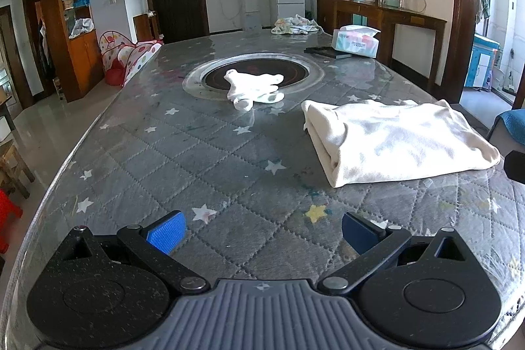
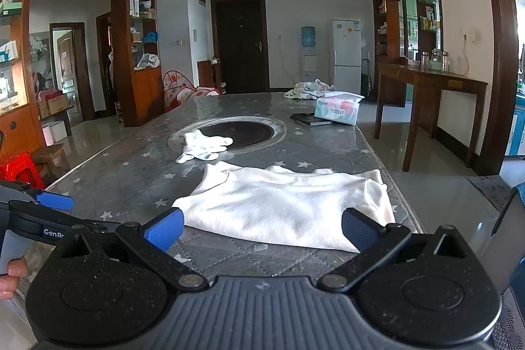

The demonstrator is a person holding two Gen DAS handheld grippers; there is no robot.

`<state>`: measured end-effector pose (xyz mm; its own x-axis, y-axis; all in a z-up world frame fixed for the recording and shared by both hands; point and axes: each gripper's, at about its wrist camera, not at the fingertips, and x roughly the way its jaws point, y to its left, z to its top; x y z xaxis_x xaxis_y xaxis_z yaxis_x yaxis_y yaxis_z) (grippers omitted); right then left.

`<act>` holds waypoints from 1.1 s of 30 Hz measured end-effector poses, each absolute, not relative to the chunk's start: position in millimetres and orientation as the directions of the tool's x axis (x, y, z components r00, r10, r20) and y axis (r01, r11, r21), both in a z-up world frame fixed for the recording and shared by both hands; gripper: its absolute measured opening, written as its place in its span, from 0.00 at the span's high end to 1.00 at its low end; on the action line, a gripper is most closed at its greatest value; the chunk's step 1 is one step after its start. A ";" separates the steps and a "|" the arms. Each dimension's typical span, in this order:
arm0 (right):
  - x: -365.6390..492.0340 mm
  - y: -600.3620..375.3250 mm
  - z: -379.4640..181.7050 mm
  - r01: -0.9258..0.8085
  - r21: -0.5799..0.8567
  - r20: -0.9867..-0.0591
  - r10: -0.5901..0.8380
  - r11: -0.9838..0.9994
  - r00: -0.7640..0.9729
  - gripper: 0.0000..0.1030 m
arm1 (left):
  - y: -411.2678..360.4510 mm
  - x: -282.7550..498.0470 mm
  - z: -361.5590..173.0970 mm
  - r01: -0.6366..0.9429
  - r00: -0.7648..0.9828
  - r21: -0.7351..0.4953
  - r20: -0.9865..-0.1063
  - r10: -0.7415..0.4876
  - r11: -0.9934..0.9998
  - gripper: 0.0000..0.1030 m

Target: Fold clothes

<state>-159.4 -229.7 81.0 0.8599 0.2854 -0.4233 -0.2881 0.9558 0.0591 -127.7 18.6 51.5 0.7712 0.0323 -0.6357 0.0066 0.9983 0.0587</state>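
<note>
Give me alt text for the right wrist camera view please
A folded white garment lies on a grey star-patterned table, just ahead of the open, empty right gripper. Beyond it are white socks, a tissue box and, at far left, the left gripper.

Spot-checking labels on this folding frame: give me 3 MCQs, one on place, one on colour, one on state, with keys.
1. Where does the small white sock-like bundle lie?
A. on the round dark inset mid-table
B. on the tissue pack
C. on the floor

2. What colour are the gripper finger pads?
A. red
B. blue
C. green

3. What state is the left gripper in?
A. shut on cloth
B. shut, holding nothing
C. open, holding nothing

Key: 1 A, the bundle overlaps the inset's front rim. 2 B, both views show blue pads. 3 C, its fingers stand apart over bare quilted table cover, short of the folded cream garment.
</note>
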 end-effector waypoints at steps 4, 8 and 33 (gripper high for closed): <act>-156.8 -228.2 80.7 -0.290 0.059 -0.425 0.287 0.955 0.858 0.00 | 20.2 -126.8 50.3 0.004 0.769 0.057 -0.638 0.033 0.998 0.00; -153.8 -224.7 79.7 -0.298 0.056 -0.432 0.292 0.953 0.853 0.00 | 21.6 -125.5 49.5 0.000 0.766 0.058 -0.642 0.038 0.998 0.00; -114.5 -208.6 52.8 -0.346 0.044 -0.534 0.315 0.937 0.785 0.00 | 34.0 -105.4 43.0 -0.016 0.750 0.035 -0.661 0.036 0.999 0.00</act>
<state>-114.5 -208.6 52.8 0.7846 0.3152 -0.5340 -0.3463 0.9371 0.0443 -105.4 34.0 43.0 0.7498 0.0356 -0.6607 -0.0164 0.9992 0.0352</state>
